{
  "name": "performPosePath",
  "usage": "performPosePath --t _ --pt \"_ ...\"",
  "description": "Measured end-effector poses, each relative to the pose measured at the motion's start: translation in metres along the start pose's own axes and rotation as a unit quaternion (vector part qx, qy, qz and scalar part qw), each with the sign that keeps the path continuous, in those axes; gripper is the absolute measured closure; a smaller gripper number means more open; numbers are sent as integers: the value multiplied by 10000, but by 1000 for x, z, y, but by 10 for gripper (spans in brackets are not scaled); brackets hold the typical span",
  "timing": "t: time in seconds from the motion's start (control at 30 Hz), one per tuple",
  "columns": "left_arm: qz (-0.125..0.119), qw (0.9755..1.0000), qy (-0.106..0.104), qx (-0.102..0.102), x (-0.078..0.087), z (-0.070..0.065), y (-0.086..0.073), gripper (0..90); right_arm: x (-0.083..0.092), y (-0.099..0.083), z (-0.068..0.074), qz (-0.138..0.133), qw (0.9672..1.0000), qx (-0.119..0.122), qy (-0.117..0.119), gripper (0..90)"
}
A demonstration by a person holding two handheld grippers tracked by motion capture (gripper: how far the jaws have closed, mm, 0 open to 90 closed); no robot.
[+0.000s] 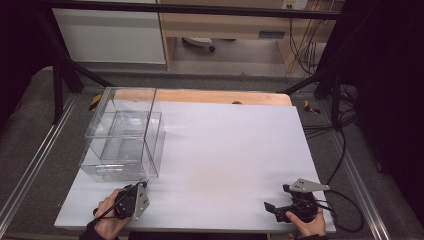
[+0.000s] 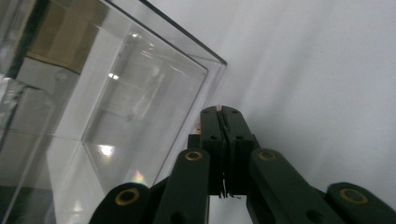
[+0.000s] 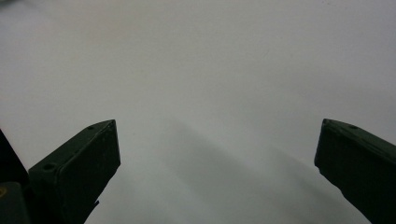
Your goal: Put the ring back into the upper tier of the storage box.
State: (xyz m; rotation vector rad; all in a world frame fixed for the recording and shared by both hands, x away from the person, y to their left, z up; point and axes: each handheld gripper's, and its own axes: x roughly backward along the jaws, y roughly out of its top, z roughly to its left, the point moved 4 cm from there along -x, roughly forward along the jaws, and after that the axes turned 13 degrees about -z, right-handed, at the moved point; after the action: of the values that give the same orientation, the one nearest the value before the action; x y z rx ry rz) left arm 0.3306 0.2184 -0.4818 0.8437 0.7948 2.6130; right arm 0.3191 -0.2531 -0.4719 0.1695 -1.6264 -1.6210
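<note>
white board covers the worktop [image 1: 225,165], with a strip of bare wood along its far edge and grey floor and dark frame rails beyond. toward the left edge stands a clear plastic box [image 1: 122,137], tall and square-walled, with what looks like a smaller clear box nested inside it; its near right corner points toward the near left corner of the worktop. the left gripper [image 1: 142,186] sits right at that corner, tips aimed up and away from the person, so the box lies straight ahead of it and a little to its left. in the left gripper view [image 2: 221,111] its jaws are pressed together with nothing visibly between them, the tips just beside the box's lower near edge; i cannot tell if they touch the wall. the right gripper [image 1: 272,207] rests near the near right corner, well apart from the box, and the right gripper view shows its jaws spread wide over bare white board. the left hand is plainly the nearer one for any work on the box. free room lies to the box's right across the whole middle of the worktop, while its left wall stands close to the left edge, so a push or slide looks safest rightward.
</note>
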Motion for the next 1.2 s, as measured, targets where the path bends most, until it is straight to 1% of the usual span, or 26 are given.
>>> performPosePath --t 0.03,0.1,0.13,0.17,0.2,0.27,0.3,0.33,0.37,0.4,0.43,0.47,0.57,0.73,0.77,0.83,0.87,0.9,0.93,0.97,1.03,1.1,1.13,1.2 --pt "29 9999 85 -59 0 1 0 890 0 0 0 -4 10000 -11 4 6" --pt "-17 9998 195 -22 0 2 0 892 0 0 0 -11 10000 -13 6 7" --pt "-45 9997 255 31 -1 2 -1 892 0 0 0 -17 10000 -12 6 7" --pt "-50 9995 327 -22 -1 4 -1 893 0 0 0 -11 10000 -32 -3 7" --pt "-85 9993 367 7 -3 4 -1 893 0 0 0 -10 10000 -21 0 7" --pt "-84 9993 362 -4 -5 5 -3 893 0 0 0 -4 10000 6 4 7" --pt "-71 9994 326 16 -6 5 -4 893 0 0 0 -3 10000 6 5 7" --pt "-68 9996 260 81 -8 4 -6 893 0 0 0 -6 10000 7 7 7" --pt "-42 9998 185 88 -9 3 -7 893 0 0 0 -5 10000 7 4 7" --pt "-42 9998 185 88 -9 3 -7 893 0 0 0 -9 10000 18 11 7" --pt "-97 9998 67 158 -11 2 -8 893 0 0 0 -2 10000 17 11 6" --pt "-114 9998 32 157 -11 2 -8 893 0 0 0 -2 10000 2 7 7" --pt "-130 9997 -21 186 -12 3 -8 892 -1 0 0 -5 10000 6 16 7" --pt "-150 9998 -6 117 -15 4 -8 891 -1 0 0 -9 10000 2 20 7" --pt "-145 9998 -20 141 -15 4 -8 892 -1 0 0 3 10000 -6 23 7" --pt "-150 9995 -130 253 -14 4 -7 894 -1 0 1 4 10000 -9 27 7" --pt "-164 9991 -204 342 -12 4 -6 895 -1 -1 1 7 10000 9 25 7" --pt "-189 9984 -279 445 -11 4 -5 896 -1 -1 0 11 10000 10 28 7" --pt "-263 9970 -446 579 -11 4 -5 897 -1 0 1 8 10000 -6 37 7" --pt "-243 9960 -535 666 -11 1 -4 898 -1 0 1 10 10000 -4 35 7" --pt "-189 9979 -466 399 -10 -1 -2 898 -1 -1 1 9 10000 7 35 7" --pt "-272 9979 -440 389 -9 -3 0 897 -1 -1 1 13 10000 1 27 6" --pt "-277 9984 -363 341 -7 -3 1 897 -1 -1 0 17 10000 14 20 7" --pt "-349 9982 -222 424 -3 0 1 897 -1 -1 0 18 10000 0 28 7"
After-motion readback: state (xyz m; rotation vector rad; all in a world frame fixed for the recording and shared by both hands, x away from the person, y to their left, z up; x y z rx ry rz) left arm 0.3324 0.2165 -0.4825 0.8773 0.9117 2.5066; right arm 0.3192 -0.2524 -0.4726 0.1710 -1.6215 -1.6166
